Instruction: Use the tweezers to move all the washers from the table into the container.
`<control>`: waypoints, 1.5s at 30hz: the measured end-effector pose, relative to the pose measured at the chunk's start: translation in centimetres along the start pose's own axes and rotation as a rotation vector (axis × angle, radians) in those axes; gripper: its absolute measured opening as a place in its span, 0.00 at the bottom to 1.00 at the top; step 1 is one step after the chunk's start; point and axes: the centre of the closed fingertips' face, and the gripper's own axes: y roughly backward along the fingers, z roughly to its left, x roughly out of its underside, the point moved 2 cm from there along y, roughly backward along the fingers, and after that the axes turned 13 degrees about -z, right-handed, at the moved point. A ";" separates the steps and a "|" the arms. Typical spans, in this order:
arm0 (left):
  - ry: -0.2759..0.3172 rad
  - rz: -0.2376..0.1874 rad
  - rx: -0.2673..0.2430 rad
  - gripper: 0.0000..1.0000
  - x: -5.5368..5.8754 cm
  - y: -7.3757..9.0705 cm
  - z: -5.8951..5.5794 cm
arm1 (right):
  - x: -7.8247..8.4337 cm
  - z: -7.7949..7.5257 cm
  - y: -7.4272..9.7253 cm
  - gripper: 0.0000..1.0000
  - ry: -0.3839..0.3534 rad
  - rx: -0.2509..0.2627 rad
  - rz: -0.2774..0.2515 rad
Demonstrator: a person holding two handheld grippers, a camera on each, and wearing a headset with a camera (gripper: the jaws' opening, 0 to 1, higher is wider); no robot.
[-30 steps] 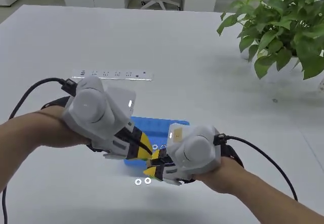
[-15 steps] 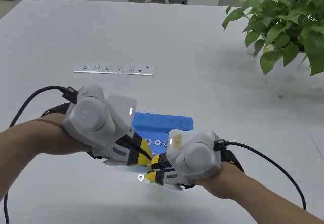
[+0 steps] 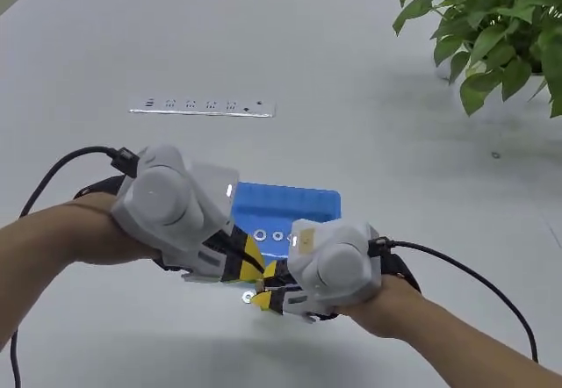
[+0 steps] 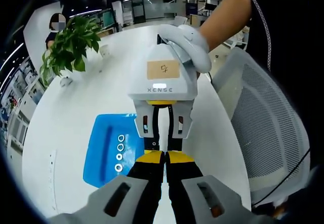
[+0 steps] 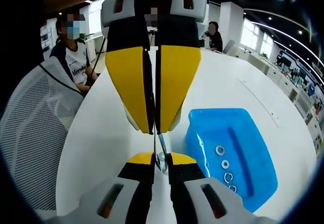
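Nearest the person, a left hand (image 3: 92,230) and a right hand (image 3: 391,305) each grip a grey tool body over the near edge of the white table (image 3: 395,142), with a black cable trailing back from each. The two tools point at one another, tip to tip. The left gripper (image 4: 165,158) has its yellow-tipped jaws pressed together, leaving only a thin slit. The right gripper (image 5: 161,159) has its jaws drawn close as well, with a slightly wider gap. The tweezers (image 5: 161,149) show in the right gripper view as a slim metal blade that runs out of the slit between the left jaws and down into the gap between the right jaws, so both pairs pinch it. How firmly the right pair presses cannot be told. One loose washer (image 3: 249,298) lies flat on the table just under the meeting tips, beside the near side of the blue container (image 3: 307,205). That shallow tray sits just beyond the grippers, toward the near edge of the table. Four more washers (image 5: 219,149) lie in a row on its floor, along the side closest to the grippers. Farther off, toward the far left of the table, a white power strip (image 3: 202,107) lies flat. A leafy green plant (image 3: 500,19) stands at the far right corner.
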 end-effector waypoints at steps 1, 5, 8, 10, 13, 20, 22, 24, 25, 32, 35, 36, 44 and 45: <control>-0.001 0.000 0.000 0.05 0.0 0.0 0.0 | 0.0 0.0 -0.1 0.12 -0.001 0.001 -0.001; 0.002 -0.001 -0.002 0.05 0.2 0.0 0.1 | 0.1 -0.2 -0.1 0.12 -0.002 0.003 -0.003; 0.006 -0.004 0.001 0.05 0.1 -0.1 0.1 | 0.1 -0.2 -0.2 0.11 -0.013 0.001 -0.004; 0.003 -0.003 0.000 0.05 0.1 -0.1 0.2 | 0.2 -0.3 -0.1 0.11 -0.008 0.005 -0.003; 0.005 -0.008 0.001 0.05 0.1 -0.2 0.4 | 0.3 -0.4 -0.2 0.12 -0.017 0.009 -0.010; 0.002 -0.016 -0.003 0.05 -0.1 -0.5 0.6 | 0.5 -0.5 -0.1 0.11 -0.023 0.019 0.000; -0.002 -0.011 -0.013 0.04 -0.1 -0.5 0.9 | 0.5 -0.6 -0.1 0.11 -0.028 0.026 0.005; -0.002 -0.009 -0.009 0.04 -0.1 -0.5 1.0 | 0.6 -0.6 0.0 0.11 -0.029 0.027 0.007; -0.002 -0.008 -0.006 0.04 -0.1 -0.5 1.0 | 0.6 -0.6 0.0 0.11 -0.027 0.026 0.007; 0.000 -0.013 -0.001 0.04 -0.2 -0.7 0.9 | 0.6 -0.5 0.1 0.10 -0.039 0.033 0.003; -0.001 -0.011 -0.002 0.04 -0.2 -0.7 0.9 | 0.6 -0.5 0.1 0.09 -0.043 0.033 0.008; -0.001 -0.010 -0.003 0.05 -0.2 -0.7 0.9 | 0.6 -0.5 0.1 0.09 -0.041 0.033 0.010; -0.005 -0.007 0.000 0.05 -0.3 -0.5 0.6 | 0.5 -0.2 0.1 0.09 -0.041 0.029 0.013; -0.006 -0.007 0.000 0.05 -0.3 -0.5 0.5 | 0.4 -0.2 0.2 0.09 -0.040 0.030 0.013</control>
